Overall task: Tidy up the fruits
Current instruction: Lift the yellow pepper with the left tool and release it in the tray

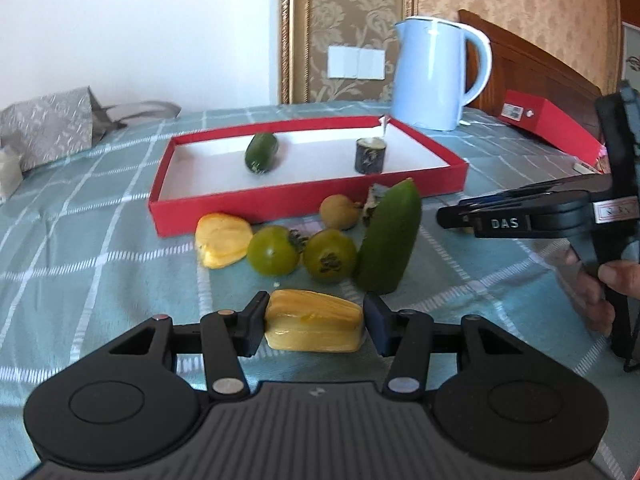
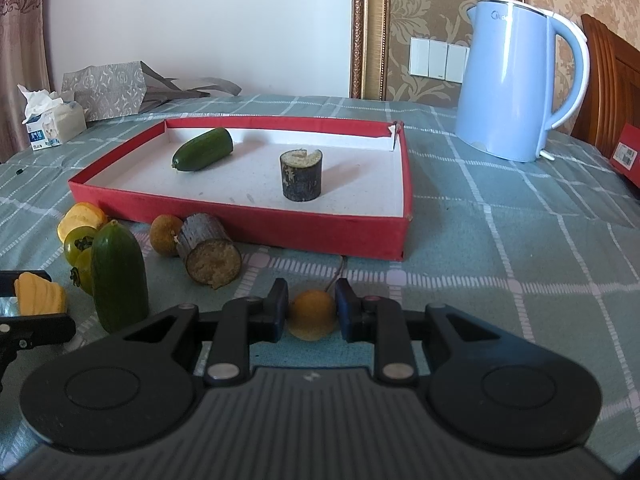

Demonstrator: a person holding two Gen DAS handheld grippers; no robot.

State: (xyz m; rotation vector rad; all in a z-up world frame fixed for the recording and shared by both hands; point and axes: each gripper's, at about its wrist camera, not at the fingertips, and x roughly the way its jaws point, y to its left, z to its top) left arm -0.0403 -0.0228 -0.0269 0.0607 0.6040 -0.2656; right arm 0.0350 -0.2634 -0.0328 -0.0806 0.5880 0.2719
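The red tray (image 2: 256, 222) lies on the checked cloth (image 2: 520, 264) in front of the blue kettle (image 2: 516, 80), and judging by its contents the sorting is only begun: just a cucumber half (image 2: 203, 155) lying on its side and a dark sugarcane stub (image 2: 301, 175) standing upright sit inside, well apart from each other, with most of the white floor bare. The bulk of the fruit waits outside, clustered against the tray's near wall: an upright cucumber piece (image 1: 390, 238), a second sugarcane stub (image 2: 209, 253) lying on its side, two green tomatoes (image 1: 274, 250) touching one another, a brown round fruit (image 1: 340, 212) and a yellow jackfruit pod (image 1: 222, 240). Two more pieces are in the tongs. The left gripper (image 1: 315, 325) is clamped on another yellow jackfruit pod (image 1: 314, 326), its jaws pressed to both ends, held low over the cloth just short of the cluster. The right gripper (image 2: 312, 312) is closed around a small orange fruit (image 2: 312, 314), nearer the tray's right end. So roughly two items are placed, two are in hand and about six are left; both held pieces most likely go over the near wall next.
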